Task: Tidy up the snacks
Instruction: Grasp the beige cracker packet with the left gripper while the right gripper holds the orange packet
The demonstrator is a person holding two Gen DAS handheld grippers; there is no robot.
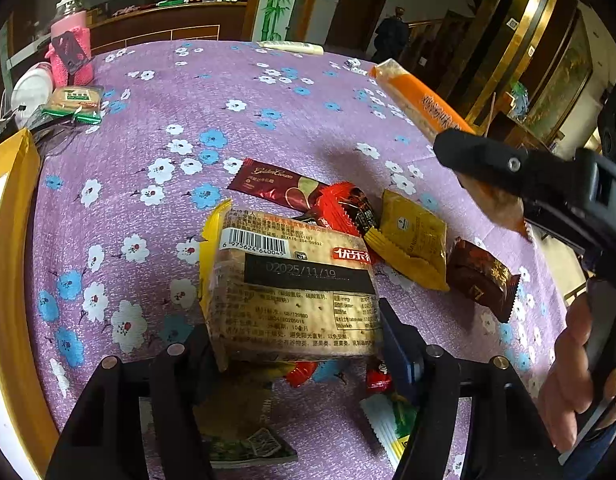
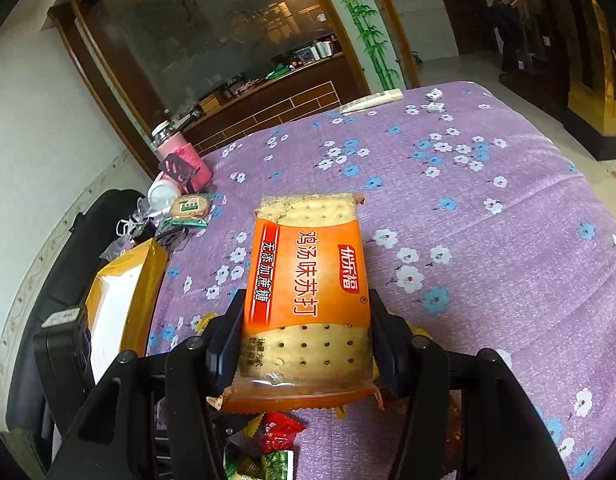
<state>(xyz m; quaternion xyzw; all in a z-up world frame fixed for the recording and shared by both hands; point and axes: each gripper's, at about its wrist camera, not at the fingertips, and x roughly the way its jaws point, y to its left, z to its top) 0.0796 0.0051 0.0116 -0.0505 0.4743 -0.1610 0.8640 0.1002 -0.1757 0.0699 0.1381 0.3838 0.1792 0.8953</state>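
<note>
1. Left wrist view: the left gripper (image 1: 296, 344) pinches a yellow cracker pack (image 1: 292, 292) between its two fingers, one on each long side. The pack sits label-back up, barcode and date strip facing the camera, raised above the purple floral tablecloth (image 1: 268, 120).
2. Same view, relative to the yellow cracker pack: just beyond it lie a dark red bar wrapper (image 1: 276, 184), a red-black wrapper (image 1: 347, 208), a gold packet (image 1: 415, 240) and a brown candy (image 1: 483, 276). Far beyond and to the left stands a pink jar (image 1: 70, 40) beside a green biscuit pack (image 1: 74, 102).
3. Same view: the right gripper (image 1: 487, 176) holds an orange cracker pack (image 1: 423, 108) aloft, beyond and to the right of the yellow pack.
4. Right wrist view: the right gripper (image 2: 306, 344) clamps the orange cracker pack (image 2: 308, 280) at its lower half, fingers on both side edges; the pack points away, clear of the cloth.
5. Same view: left of the orange pack lies a yellow envelope (image 2: 124, 280); small wrapped candies (image 2: 276, 436) lie beneath it.
</note>
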